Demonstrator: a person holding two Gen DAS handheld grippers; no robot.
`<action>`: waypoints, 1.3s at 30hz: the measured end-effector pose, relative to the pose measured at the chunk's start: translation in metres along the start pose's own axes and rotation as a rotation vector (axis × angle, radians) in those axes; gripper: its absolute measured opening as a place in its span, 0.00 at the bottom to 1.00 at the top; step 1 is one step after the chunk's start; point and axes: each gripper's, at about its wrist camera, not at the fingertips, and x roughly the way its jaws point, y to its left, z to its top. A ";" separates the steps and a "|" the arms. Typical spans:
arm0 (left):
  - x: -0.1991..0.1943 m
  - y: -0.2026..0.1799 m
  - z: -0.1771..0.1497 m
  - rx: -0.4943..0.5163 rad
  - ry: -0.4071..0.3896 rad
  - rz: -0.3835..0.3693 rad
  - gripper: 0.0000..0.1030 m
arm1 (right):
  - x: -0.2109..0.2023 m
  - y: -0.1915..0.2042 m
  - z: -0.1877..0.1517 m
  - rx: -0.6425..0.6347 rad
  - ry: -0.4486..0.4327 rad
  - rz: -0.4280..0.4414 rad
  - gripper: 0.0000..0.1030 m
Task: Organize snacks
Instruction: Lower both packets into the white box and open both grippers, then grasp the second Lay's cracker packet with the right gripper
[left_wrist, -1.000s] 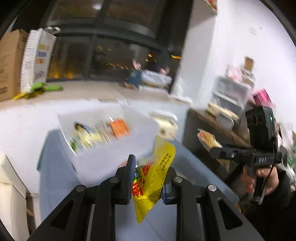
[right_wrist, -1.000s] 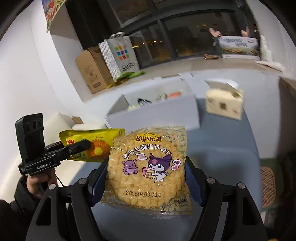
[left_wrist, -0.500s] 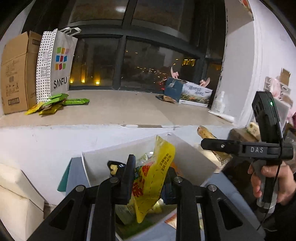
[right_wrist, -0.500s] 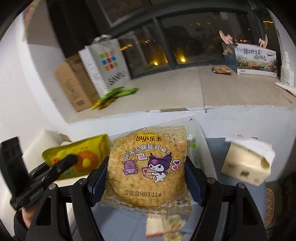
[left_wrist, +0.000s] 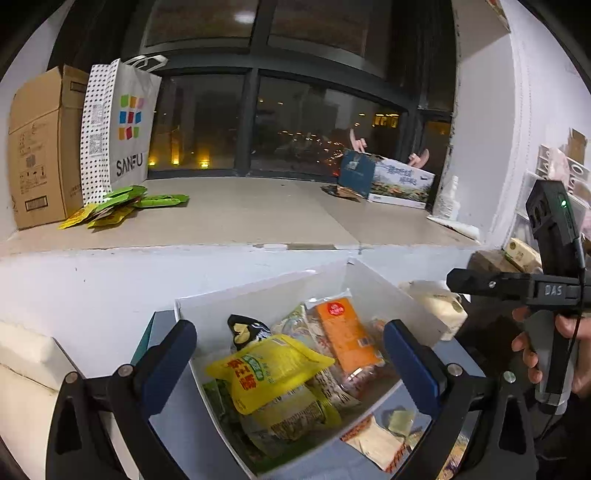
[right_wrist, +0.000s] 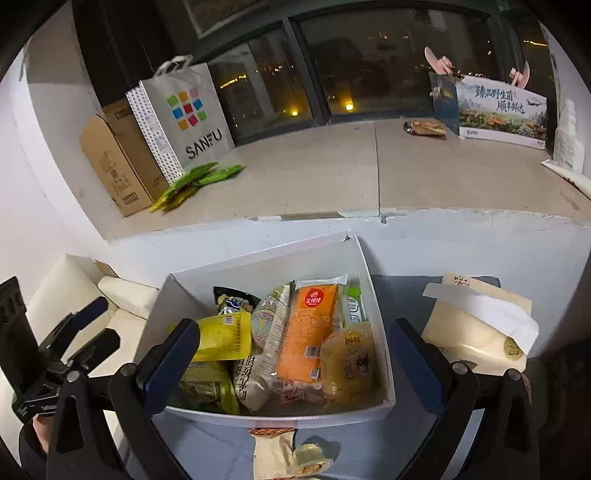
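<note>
A white box (left_wrist: 384, 291) holds several snack packs on a blue-grey table. My left gripper (left_wrist: 290, 363) is open above it, and the yellow pouch (left_wrist: 266, 369) lies on top of the pile below. My right gripper (right_wrist: 293, 356) is open over the same box (right_wrist: 380, 325). The round Lay's corn-puff pack (right_wrist: 347, 362) lies inside by the box's right wall, next to an orange pack (right_wrist: 308, 332). The yellow pouch also shows in the right wrist view (right_wrist: 223, 336). The right gripper shows at the right of the left wrist view (left_wrist: 458, 278).
A tissue pack (right_wrist: 476, 325) sits right of the box. Loose snacks (right_wrist: 291, 454) lie on the table in front of it. Behind is a window ledge with a SANFU bag (right_wrist: 184, 118), a cardboard box (right_wrist: 114, 162) and green packets (right_wrist: 199, 177).
Both grippers have opened over the box. The yellow pouch has dropped from the left one and the Lay's pack from the right one; both now lie in the box.
</note>
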 end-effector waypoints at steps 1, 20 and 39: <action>-0.004 -0.003 0.000 0.003 0.004 -0.008 1.00 | -0.006 0.002 -0.002 -0.002 -0.008 0.008 1.00; -0.128 -0.088 -0.089 0.043 0.030 -0.125 1.00 | -0.157 0.040 -0.135 -0.231 -0.116 0.054 1.00; -0.141 -0.091 -0.147 -0.011 0.108 -0.141 1.00 | -0.058 0.008 -0.239 -0.239 0.176 -0.133 1.00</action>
